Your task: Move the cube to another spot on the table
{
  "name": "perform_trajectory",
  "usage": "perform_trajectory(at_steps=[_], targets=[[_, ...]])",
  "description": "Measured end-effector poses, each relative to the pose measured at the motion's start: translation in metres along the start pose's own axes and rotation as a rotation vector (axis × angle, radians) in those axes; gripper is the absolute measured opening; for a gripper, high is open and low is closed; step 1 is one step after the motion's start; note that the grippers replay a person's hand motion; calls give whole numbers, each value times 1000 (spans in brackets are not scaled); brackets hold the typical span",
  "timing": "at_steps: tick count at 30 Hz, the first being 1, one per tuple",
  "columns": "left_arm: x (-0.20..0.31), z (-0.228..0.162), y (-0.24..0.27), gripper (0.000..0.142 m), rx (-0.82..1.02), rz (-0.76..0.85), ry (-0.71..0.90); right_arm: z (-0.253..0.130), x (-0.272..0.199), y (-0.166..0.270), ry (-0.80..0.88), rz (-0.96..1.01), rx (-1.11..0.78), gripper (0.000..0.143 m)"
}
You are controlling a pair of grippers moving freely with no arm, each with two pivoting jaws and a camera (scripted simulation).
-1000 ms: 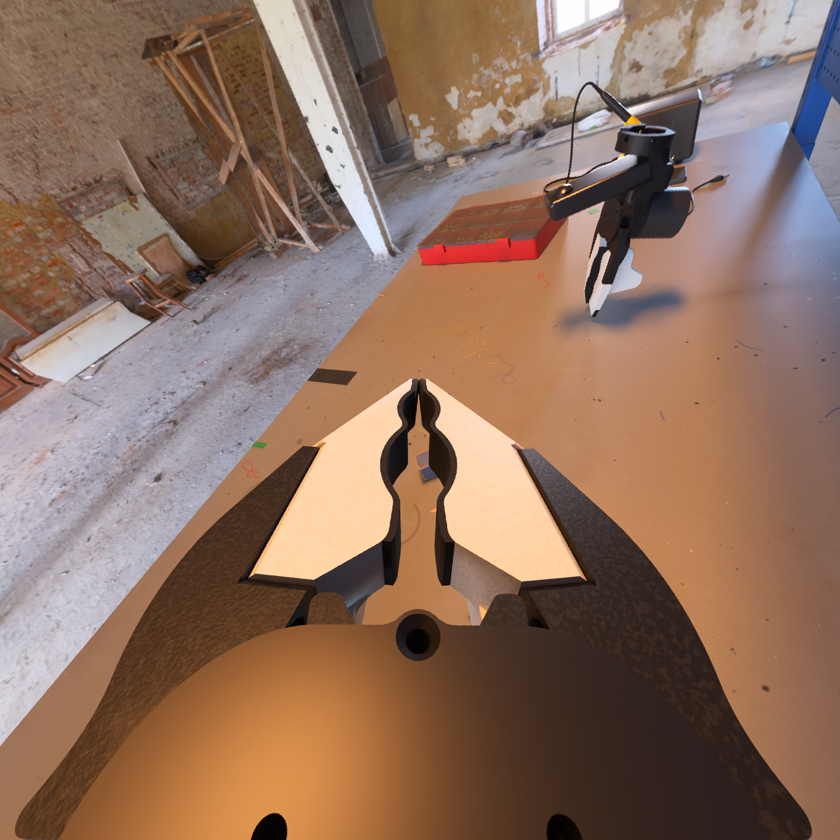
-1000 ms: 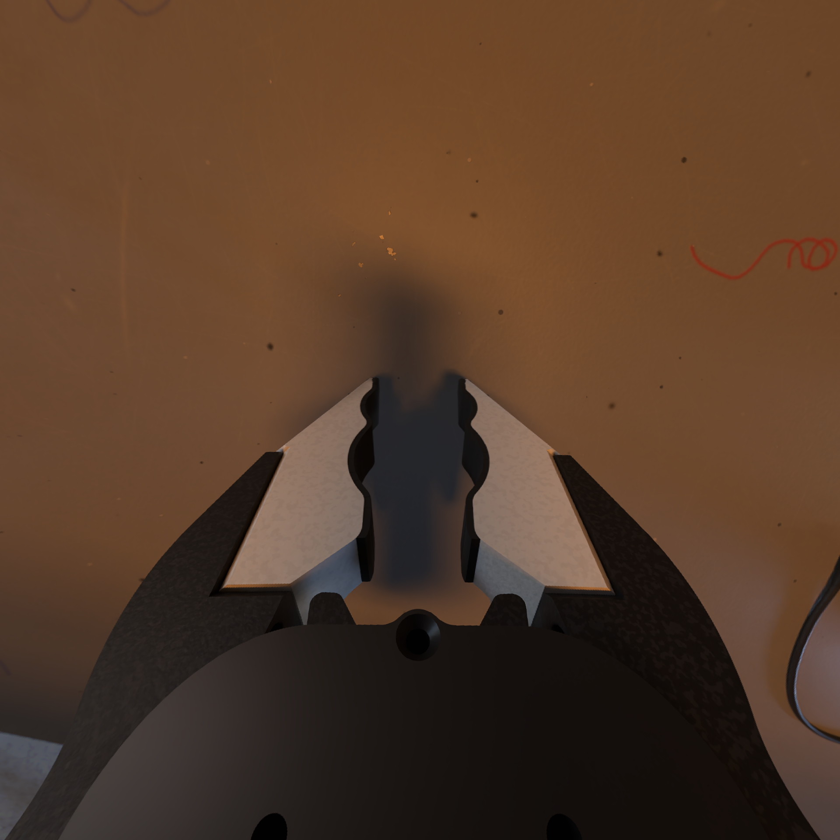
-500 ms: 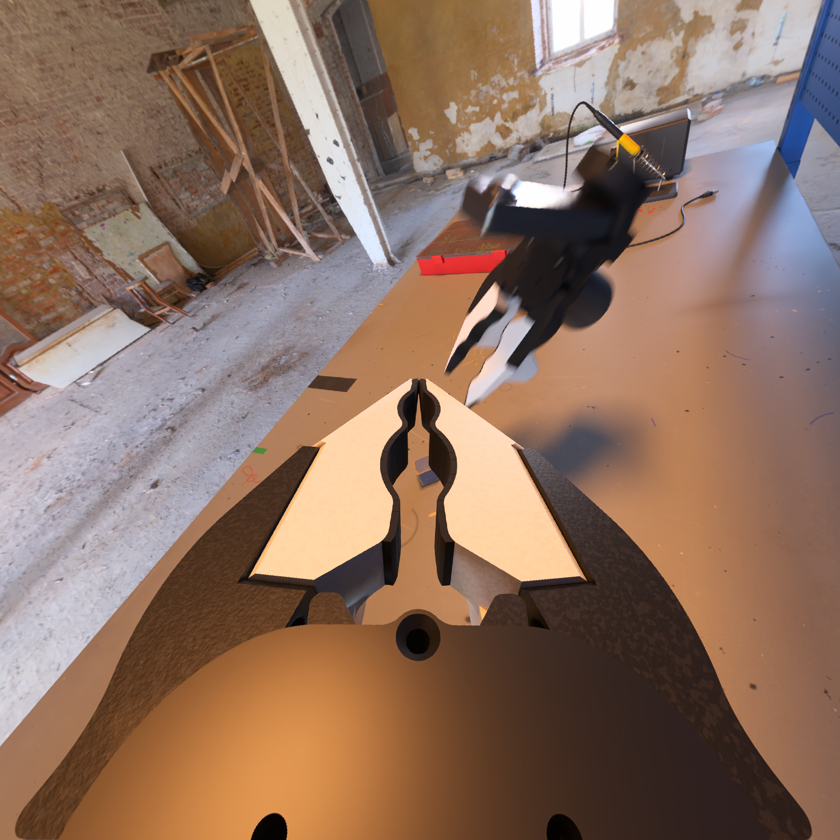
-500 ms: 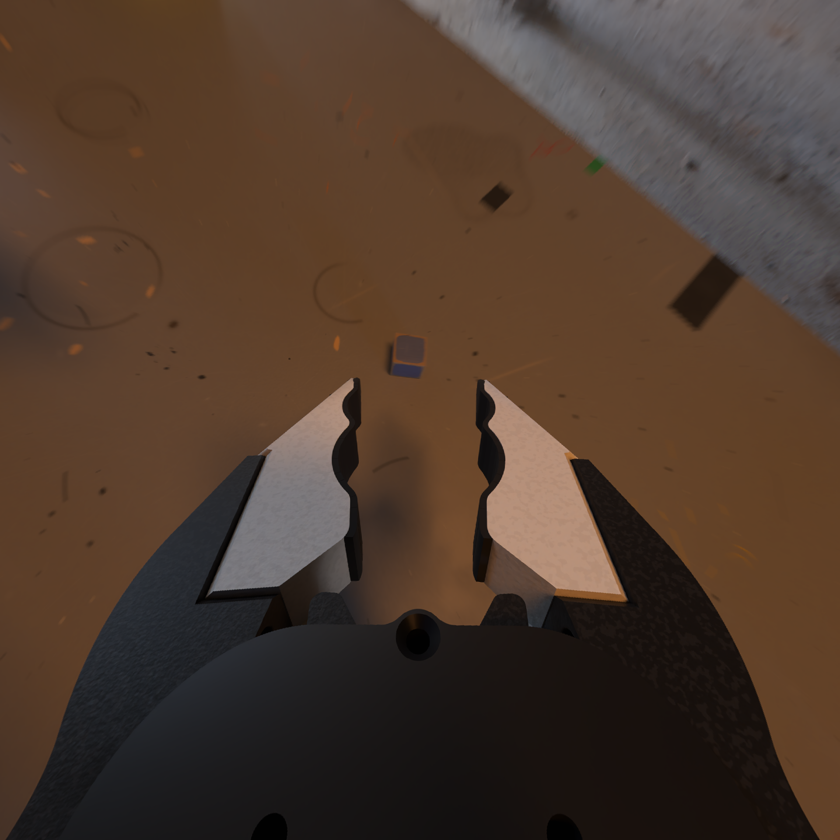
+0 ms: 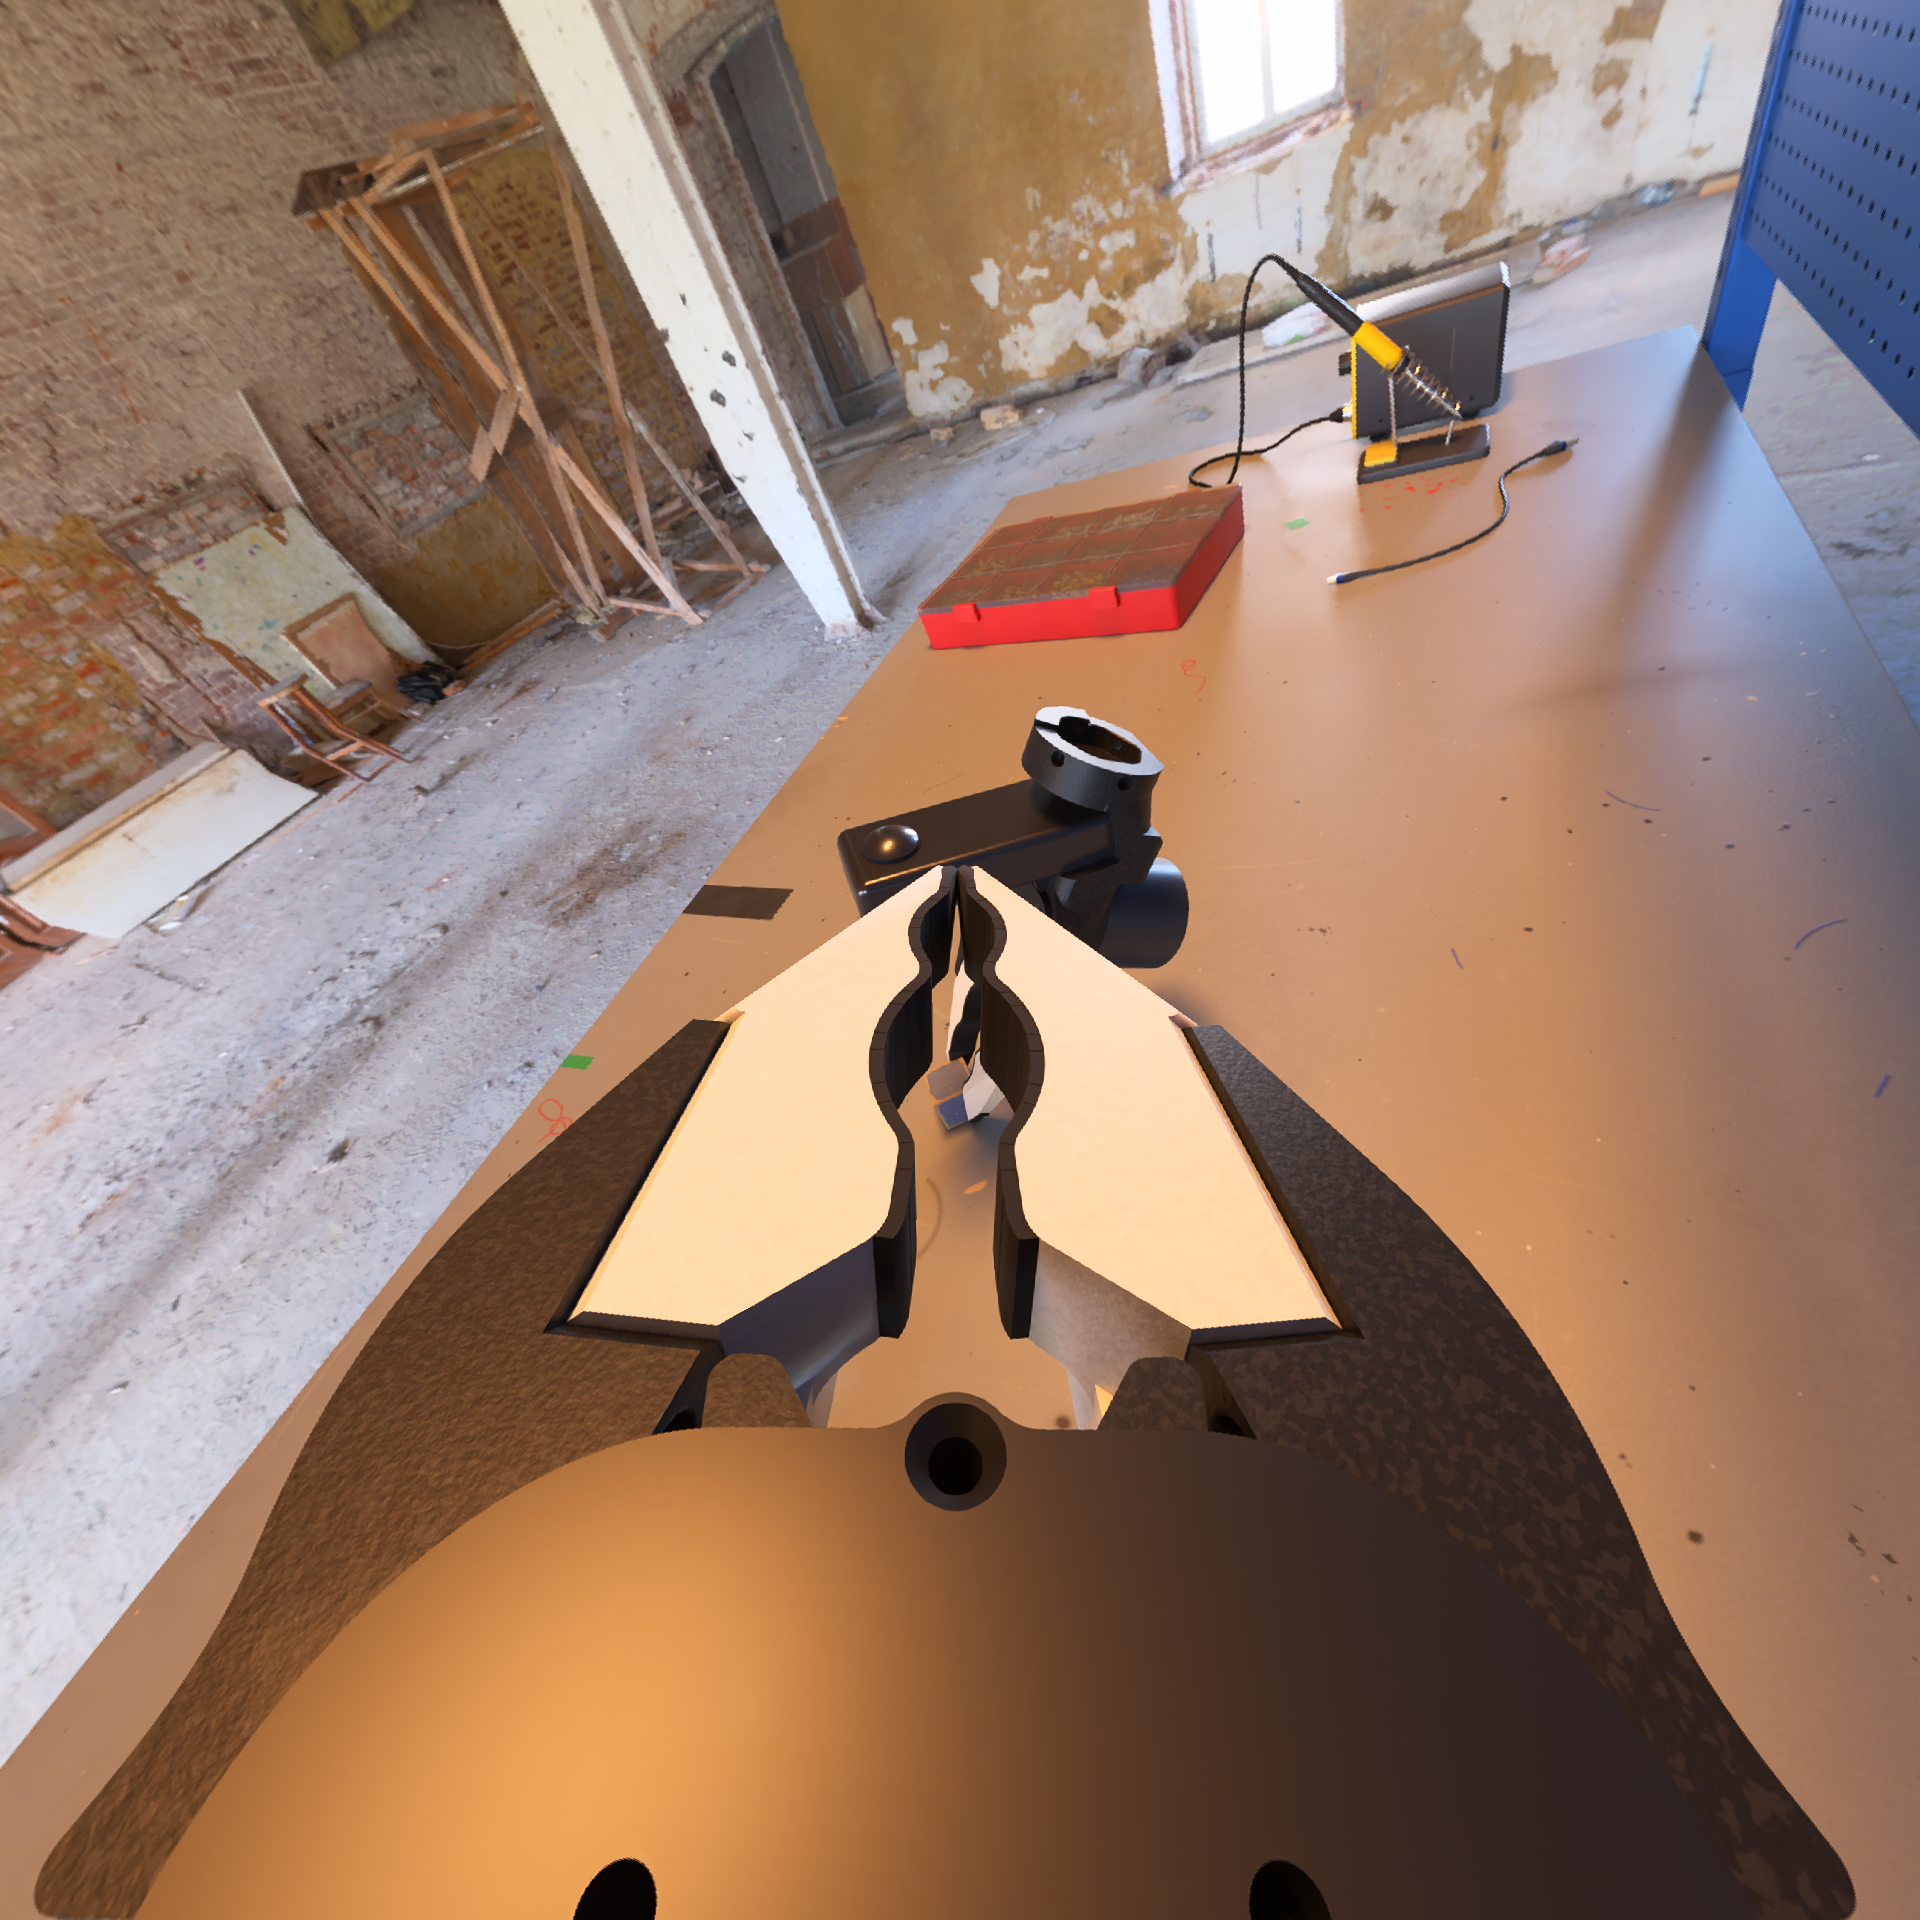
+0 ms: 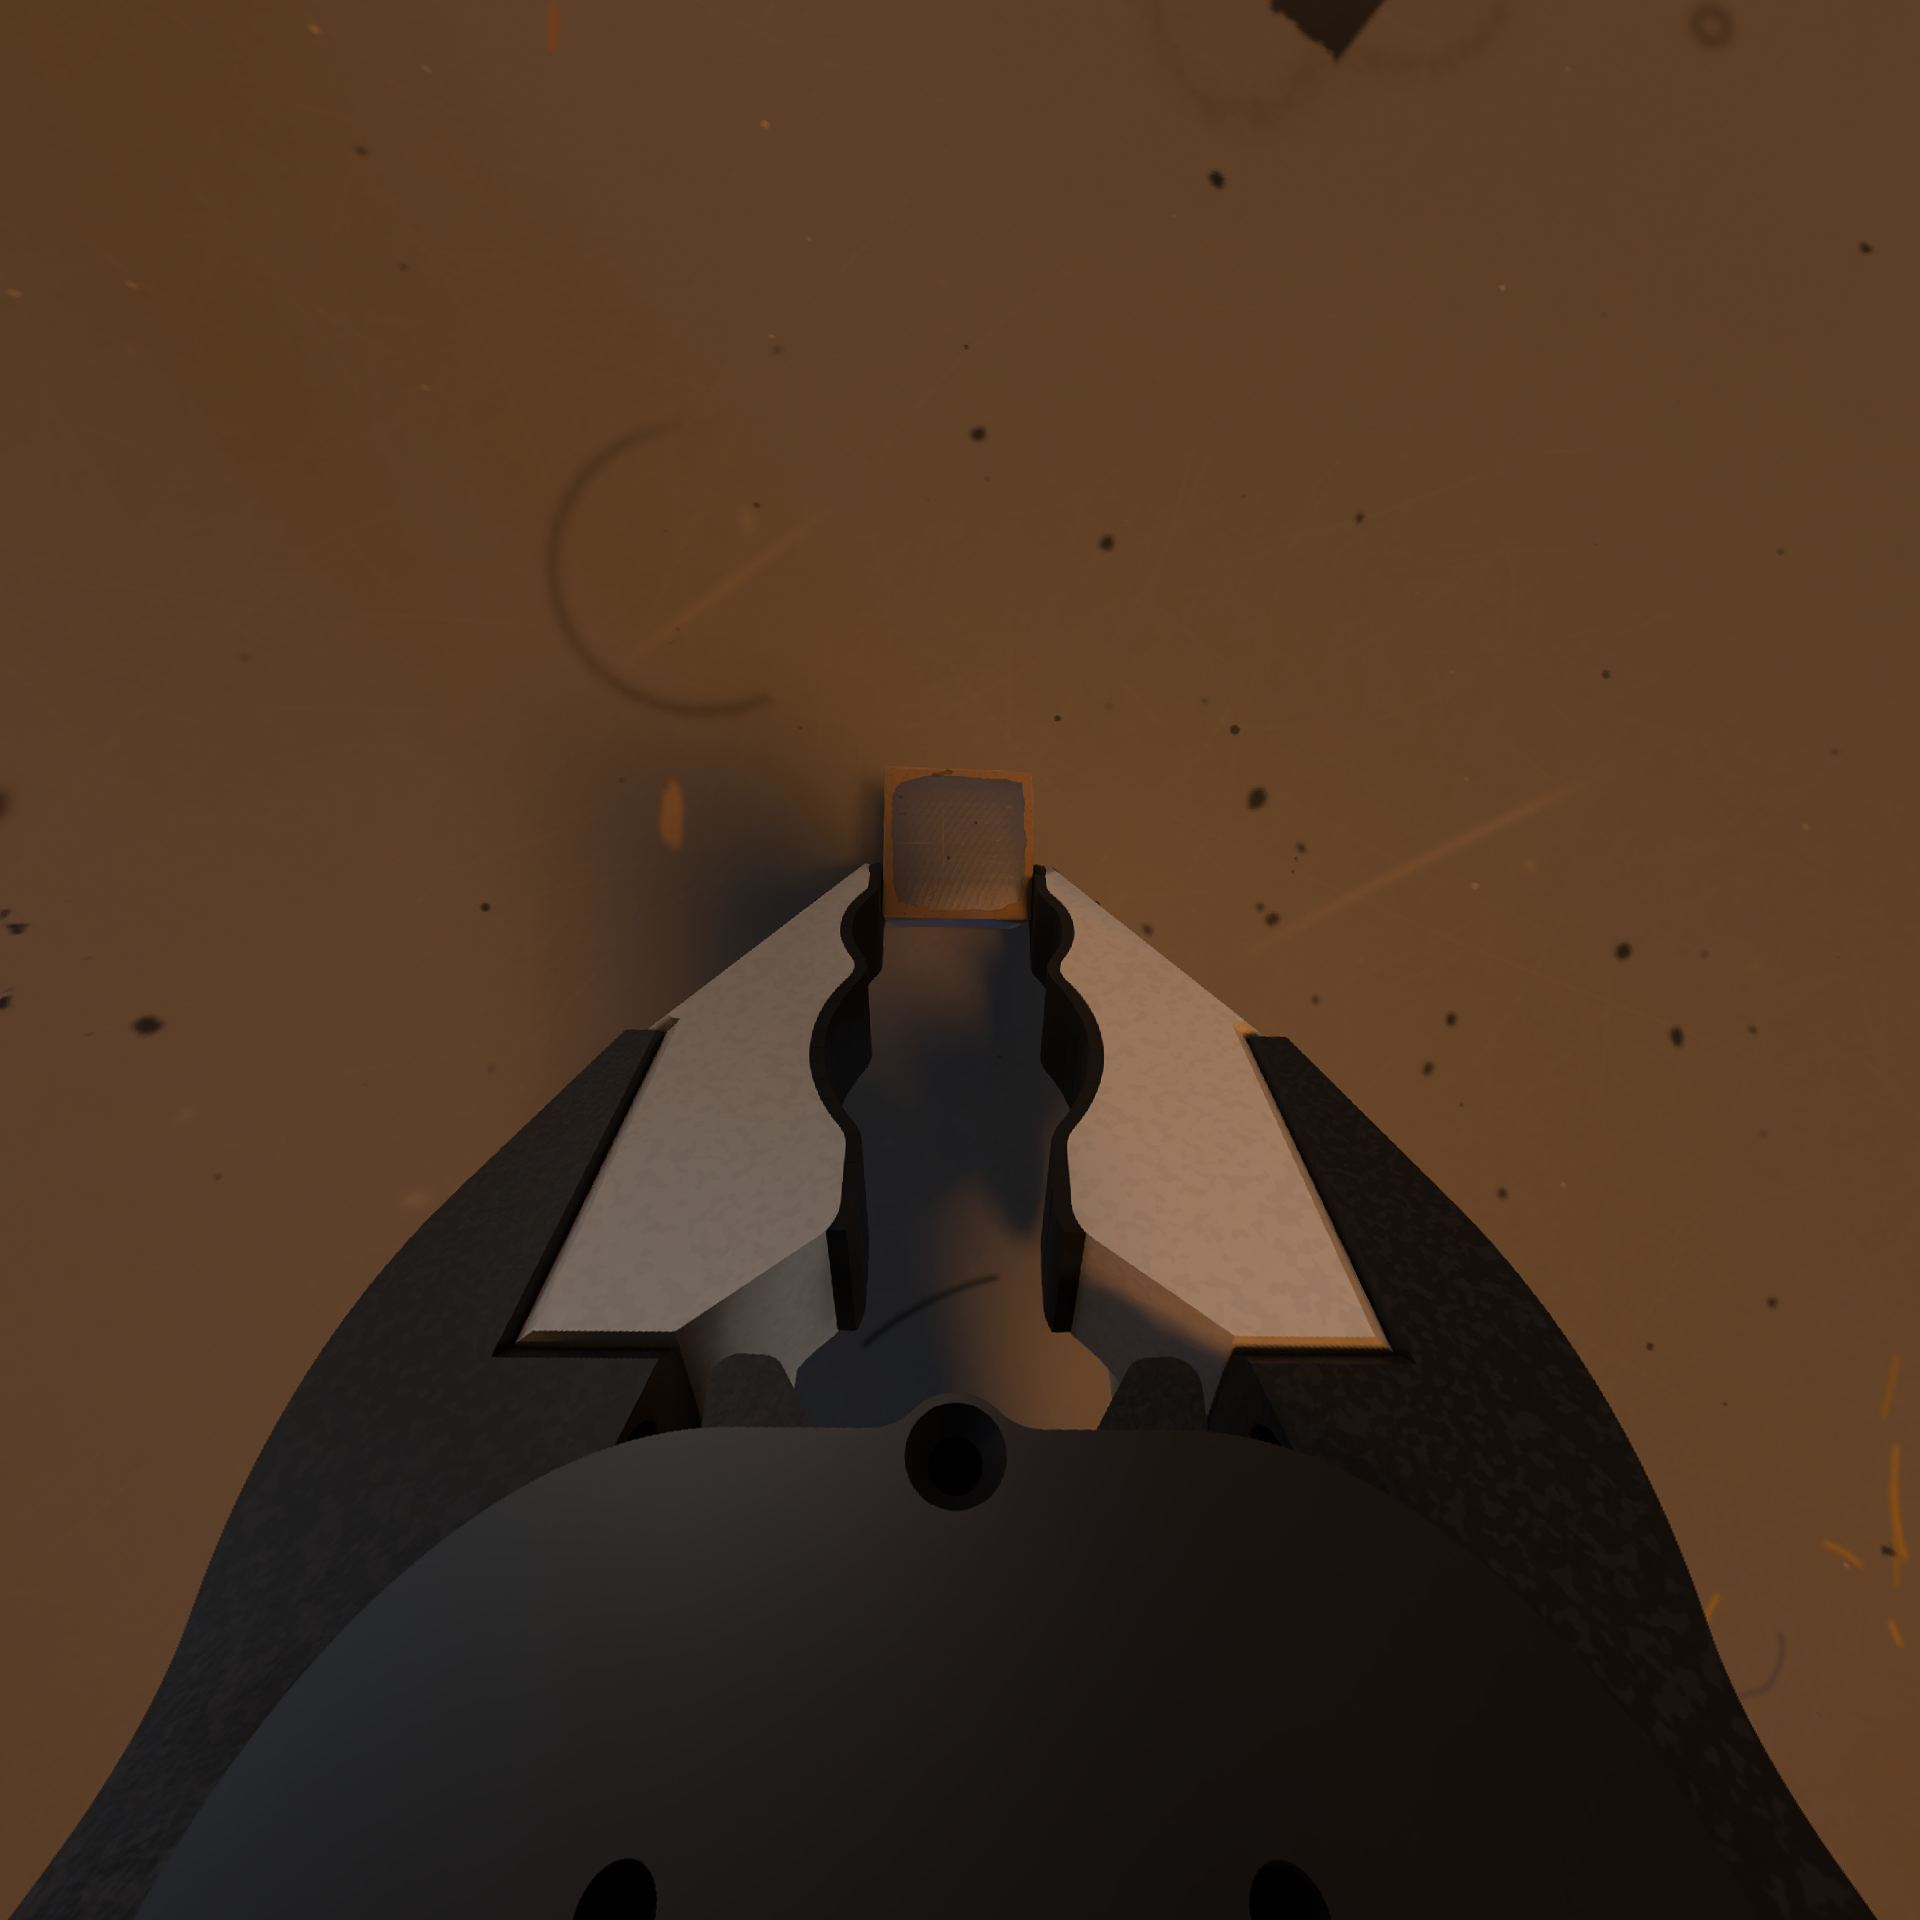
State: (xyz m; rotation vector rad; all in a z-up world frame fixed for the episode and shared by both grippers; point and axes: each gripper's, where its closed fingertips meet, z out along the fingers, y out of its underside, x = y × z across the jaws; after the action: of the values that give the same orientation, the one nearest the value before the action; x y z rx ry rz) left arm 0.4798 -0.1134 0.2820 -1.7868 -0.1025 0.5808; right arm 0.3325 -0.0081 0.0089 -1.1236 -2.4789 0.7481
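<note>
cube (image 6: 956,847) square between right gripper (image 6: 956,894) fingertips

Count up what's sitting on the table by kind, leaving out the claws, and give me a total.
Cube: 1
Red parts case: 1
Soldering iron in its stand: 1
Black box behind the stand: 1
Loose black cable: 1
Total: 5

Derelict workshop: long brown workbench (image 5: 1558,831), soldering station (image 5: 1429,358), red parts case (image 5: 1081,571), blue pegboard (image 5: 1839,177), crumbling brick walls (image 5: 156,260).
</note>
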Motion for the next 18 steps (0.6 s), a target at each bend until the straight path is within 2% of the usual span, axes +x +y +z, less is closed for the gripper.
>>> perform_trajectory(at_steps=[3, 5, 8, 10, 12, 14, 16, 18], targets=[[-5, -4, 1, 0, 8, -19, -11, -13, -5, -7, -46, 4, 31, 27], [-8, -8, 1, 0, 11, -21, -25, -41, -11, -21, -80, -9, 101, 27], [-14, -13, 0, 0, 23, -31, -42, -115, -10, -41, -71, -57, 241, 27], [-17, -16, -1, 0, 26, -34, -53, -171, 6, -39, 1, -84, 309, 27], [-20, -18, -1, 0, 29, -36, -63, -219, 33, -19, 89, -70, 322, 27], [-22, -18, -1, 0, 34, -41, -67, -252, 65, 18, 165, -6, 292, 27], [-23, -18, -1, 0, 33, -44, -71, -265, 93, 61, 197, 82, 246, 27], [-24, -17, 1, 0, 21, -39, -73, -263, 109, 102, 164, 131, 196, 27]])
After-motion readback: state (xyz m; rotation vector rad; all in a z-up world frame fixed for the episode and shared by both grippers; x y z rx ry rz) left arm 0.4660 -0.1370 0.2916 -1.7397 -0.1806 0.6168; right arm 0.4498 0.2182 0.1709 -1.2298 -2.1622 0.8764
